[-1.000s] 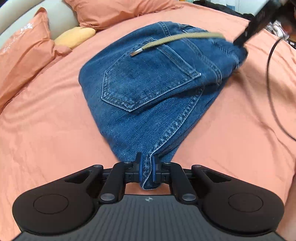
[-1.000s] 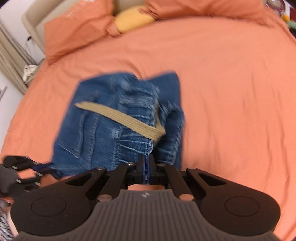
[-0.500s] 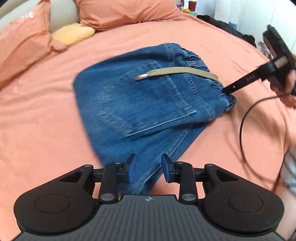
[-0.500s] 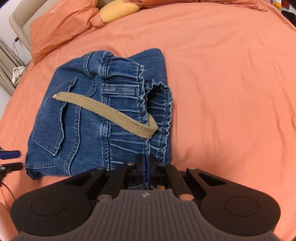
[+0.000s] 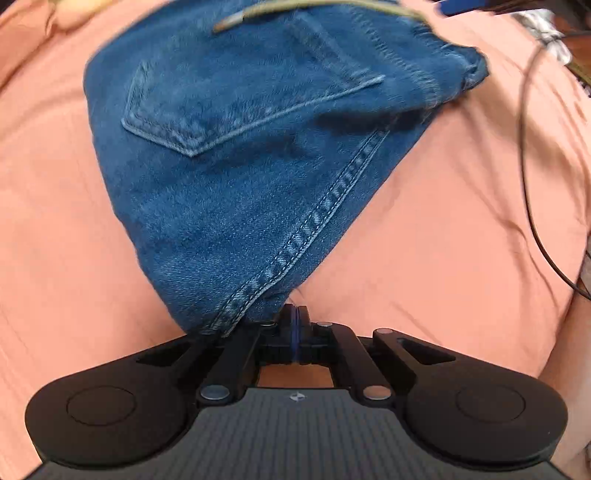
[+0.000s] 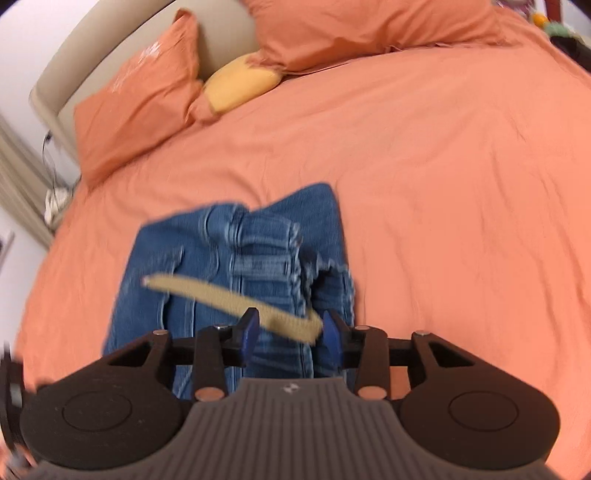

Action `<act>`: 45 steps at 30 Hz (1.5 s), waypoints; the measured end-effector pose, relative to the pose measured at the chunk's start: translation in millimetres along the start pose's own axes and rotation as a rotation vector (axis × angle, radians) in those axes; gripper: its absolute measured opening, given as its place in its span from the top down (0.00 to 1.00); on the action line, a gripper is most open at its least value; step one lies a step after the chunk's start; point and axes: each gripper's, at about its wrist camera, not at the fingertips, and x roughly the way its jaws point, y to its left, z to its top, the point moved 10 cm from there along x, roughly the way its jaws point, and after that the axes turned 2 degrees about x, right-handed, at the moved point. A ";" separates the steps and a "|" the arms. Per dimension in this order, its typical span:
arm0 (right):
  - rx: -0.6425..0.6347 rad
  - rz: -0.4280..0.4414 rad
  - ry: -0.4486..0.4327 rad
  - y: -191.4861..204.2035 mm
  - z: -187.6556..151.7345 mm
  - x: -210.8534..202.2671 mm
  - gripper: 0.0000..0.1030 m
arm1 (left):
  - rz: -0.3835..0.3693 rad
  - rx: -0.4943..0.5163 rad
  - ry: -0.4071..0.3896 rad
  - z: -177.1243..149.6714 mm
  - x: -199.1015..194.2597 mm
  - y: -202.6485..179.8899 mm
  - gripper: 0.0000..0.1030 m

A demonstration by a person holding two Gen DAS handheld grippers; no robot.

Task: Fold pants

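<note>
jeans (image 5: 240,177) folded, waistband toward right claw (image 6: 291,330), just opened; left claw (image 5: 294,325) closed, empty.

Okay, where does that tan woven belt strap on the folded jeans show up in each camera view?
Left wrist: tan woven belt strap at the top edge, blurred.
Right wrist: lower centre, slanting across the denim, its right end between the open right gripper fingers.
Shared landmark: folded blue denim jeans.

no readable text or numbers, small white logo mark on left hand-held gripper (image 5: 294,322) body, same mark on right hand-held gripper (image 6: 289,332) body, faint pale print on orange pillow (image 6: 136,107), blurred, illegible
</note>
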 end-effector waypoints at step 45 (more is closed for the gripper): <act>0.066 -0.049 0.046 -8.7 107.5 103.1 0.78 | 0.065 -0.467 -0.445 151.7 -40.2 149.0 0.73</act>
